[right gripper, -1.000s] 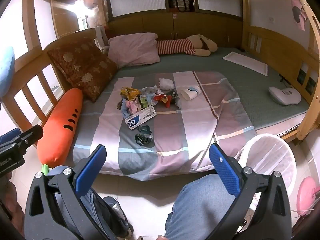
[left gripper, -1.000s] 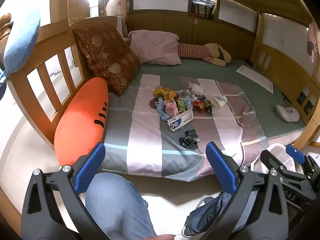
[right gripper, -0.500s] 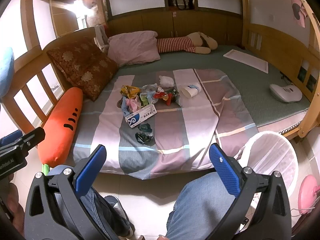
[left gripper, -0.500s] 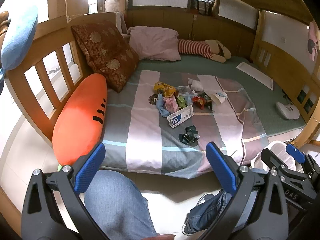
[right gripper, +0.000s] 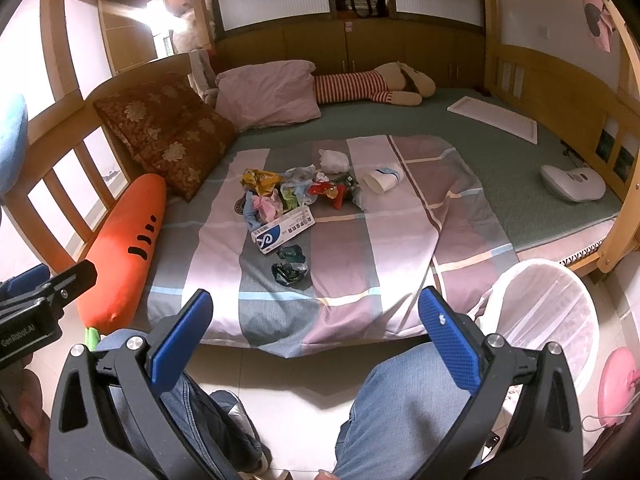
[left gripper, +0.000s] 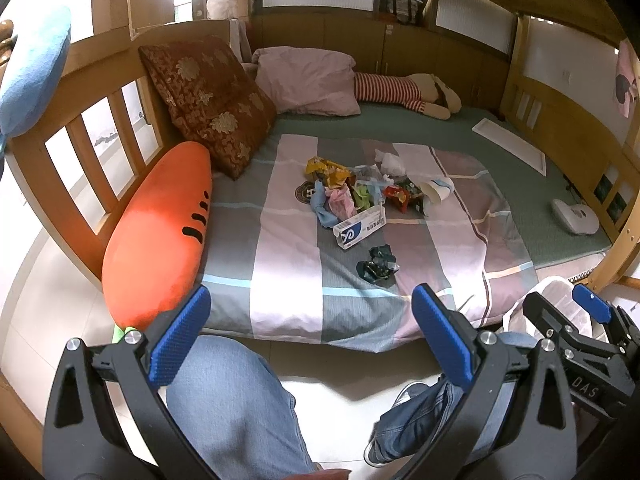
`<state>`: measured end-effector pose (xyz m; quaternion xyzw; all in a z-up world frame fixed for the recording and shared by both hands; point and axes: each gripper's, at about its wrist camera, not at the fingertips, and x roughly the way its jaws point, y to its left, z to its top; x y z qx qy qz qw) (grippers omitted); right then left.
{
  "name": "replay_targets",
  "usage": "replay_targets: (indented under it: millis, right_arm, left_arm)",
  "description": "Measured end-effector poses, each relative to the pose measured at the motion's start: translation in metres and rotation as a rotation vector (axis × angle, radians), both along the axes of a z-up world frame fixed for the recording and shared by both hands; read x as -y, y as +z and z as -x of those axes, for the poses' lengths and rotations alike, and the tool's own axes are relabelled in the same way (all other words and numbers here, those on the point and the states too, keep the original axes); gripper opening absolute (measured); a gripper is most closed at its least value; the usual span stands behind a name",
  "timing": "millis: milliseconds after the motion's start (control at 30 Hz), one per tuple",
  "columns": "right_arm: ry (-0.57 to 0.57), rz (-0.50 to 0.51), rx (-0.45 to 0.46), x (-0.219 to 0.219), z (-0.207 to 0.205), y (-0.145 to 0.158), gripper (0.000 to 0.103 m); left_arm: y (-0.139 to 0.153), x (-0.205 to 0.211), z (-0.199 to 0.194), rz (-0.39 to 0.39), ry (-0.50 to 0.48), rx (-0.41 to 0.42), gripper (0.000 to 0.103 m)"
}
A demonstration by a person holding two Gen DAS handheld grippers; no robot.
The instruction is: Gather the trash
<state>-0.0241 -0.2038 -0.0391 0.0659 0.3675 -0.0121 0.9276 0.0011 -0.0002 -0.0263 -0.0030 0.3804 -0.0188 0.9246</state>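
Note:
A pile of trash (left gripper: 356, 192) lies on the striped blanket in the middle of the bed; it also shows in the right wrist view (right gripper: 296, 192). It holds crumpled wrappers, a white and blue box (right gripper: 282, 231), a paper cup (right gripper: 382, 178) and white tissue (right gripper: 333, 159). Dark crumpled wrappers (left gripper: 378, 266) lie nearest the bed's front edge. A white lined trash bin (right gripper: 548, 316) stands on the floor at the right. My left gripper (left gripper: 310, 332) and right gripper (right gripper: 316, 334) are both open and empty, held over the person's knees, short of the bed.
An orange carrot pillow (left gripper: 160, 236) lies along the bed's left rail. A brown cushion (left gripper: 212, 104), pink pillow (right gripper: 272, 92) and striped plush toy (right gripper: 368, 86) sit at the back. A white device (right gripper: 572, 182) lies on the green mattress at right. A pink object (right gripper: 618, 380) is beside the bin.
Both grippers have edged slightly closer to the bed, so the trash pile looks a little nearer. Nothing was taken hold of.

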Motion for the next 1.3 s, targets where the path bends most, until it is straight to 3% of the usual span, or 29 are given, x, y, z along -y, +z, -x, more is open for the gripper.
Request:
replay_targets:
  millis: [1300]
  right_arm:
    - [-0.003, -0.012, -0.008, 0.0009, -0.0005, -0.0032, 0.101]
  left_arm:
    - [-0.0056, 0.0078, 0.0033, -0.008, -0.020, -0.033, 0.100]
